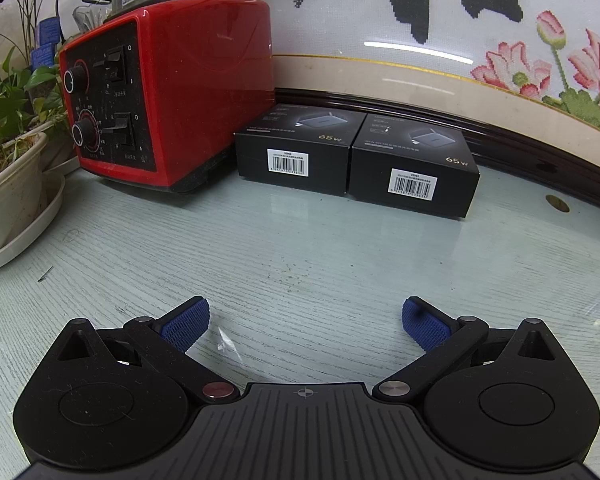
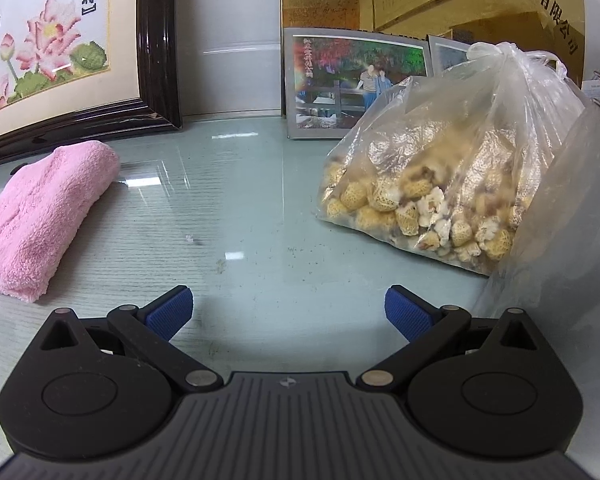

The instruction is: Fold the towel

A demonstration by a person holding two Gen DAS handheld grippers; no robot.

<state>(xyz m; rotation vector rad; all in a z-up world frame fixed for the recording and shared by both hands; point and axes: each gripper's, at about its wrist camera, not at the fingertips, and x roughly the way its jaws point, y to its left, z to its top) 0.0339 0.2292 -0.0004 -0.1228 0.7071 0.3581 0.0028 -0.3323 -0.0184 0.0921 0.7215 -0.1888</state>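
A pink fluffy towel (image 2: 40, 216) lies folded into a thick oblong on the glass tabletop (image 2: 260, 184), at the left of the right wrist view, in front of a dark picture frame. My right gripper (image 2: 288, 314) is open and empty, low over the table, to the right of the towel and apart from it. My left gripper (image 1: 305, 326) is open and empty over bare tabletop (image 1: 300, 248). The towel does not show in the left wrist view.
A red blender base (image 1: 164, 100), two black charger boxes (image 1: 296, 148) (image 1: 414, 168) and potted plants (image 1: 8, 184) stand ahead of the left gripper. A framed cross-stitch (image 1: 460, 60) leans behind. A plastic bag of dried goods (image 2: 440, 184) and photo frames (image 2: 352, 84) stand right of the right gripper.
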